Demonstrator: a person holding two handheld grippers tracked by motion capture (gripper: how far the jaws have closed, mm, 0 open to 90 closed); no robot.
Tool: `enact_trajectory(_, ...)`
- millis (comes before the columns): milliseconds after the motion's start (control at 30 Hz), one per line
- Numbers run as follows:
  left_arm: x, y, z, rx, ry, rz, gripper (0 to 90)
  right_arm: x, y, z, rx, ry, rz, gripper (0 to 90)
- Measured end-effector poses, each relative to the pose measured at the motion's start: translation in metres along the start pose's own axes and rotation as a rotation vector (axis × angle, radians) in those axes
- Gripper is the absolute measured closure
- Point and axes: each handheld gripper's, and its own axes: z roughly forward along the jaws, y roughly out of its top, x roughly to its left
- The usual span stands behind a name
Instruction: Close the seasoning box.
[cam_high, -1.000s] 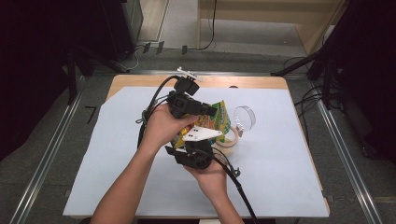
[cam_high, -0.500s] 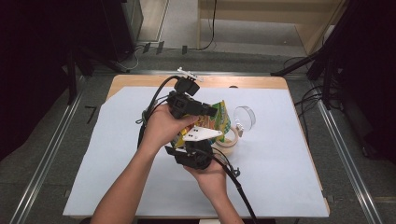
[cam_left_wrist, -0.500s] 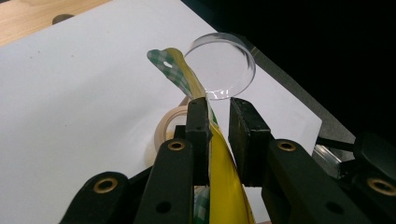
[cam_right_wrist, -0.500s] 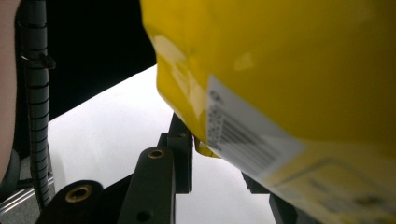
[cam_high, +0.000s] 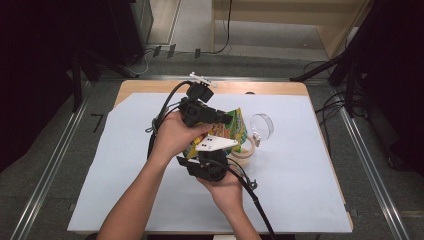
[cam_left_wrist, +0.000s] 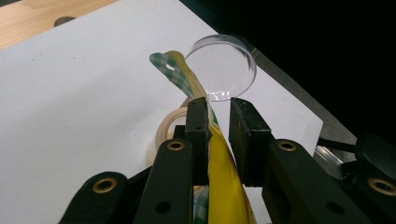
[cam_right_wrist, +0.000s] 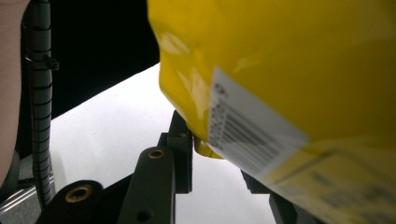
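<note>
Starting at the jaws: in the left gripper view we see the left gripper with its two black jaws pinching the thin edge of a yellow snack bag, which runs up between them on edge, its green-checked top corner curling past the tips. In the right gripper view the right gripper has the same bag's bottom corner sitting between its jaws, but the bag covers the far jaw, so we can't tell how tight that grip is. There's a white barcode label on the yellow film right in front of the camera. From the high view, both hands hold the bag up off the table over its middle, left hand above and right hand below, with the grippers facing each other across the bag. As for containers, just right of the bag there's a clear round plastic dish and in the left gripper view it looks empty; we can see straight through to the white sheet. A roll of beige tape lies flat on the sheet just beside the bag's lower end. The table is wood, mostly covered by a white sheet.
</note>
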Motion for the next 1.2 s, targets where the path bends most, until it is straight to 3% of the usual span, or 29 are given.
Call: enact_trajectory(1200, 0.0053, 0.0012, 0.0056, 0.007, -0.01, -0.028, 78.2, -0.0021, 0.0008, -0.0018, 0.028, -0.008, -0.009, 70.4)
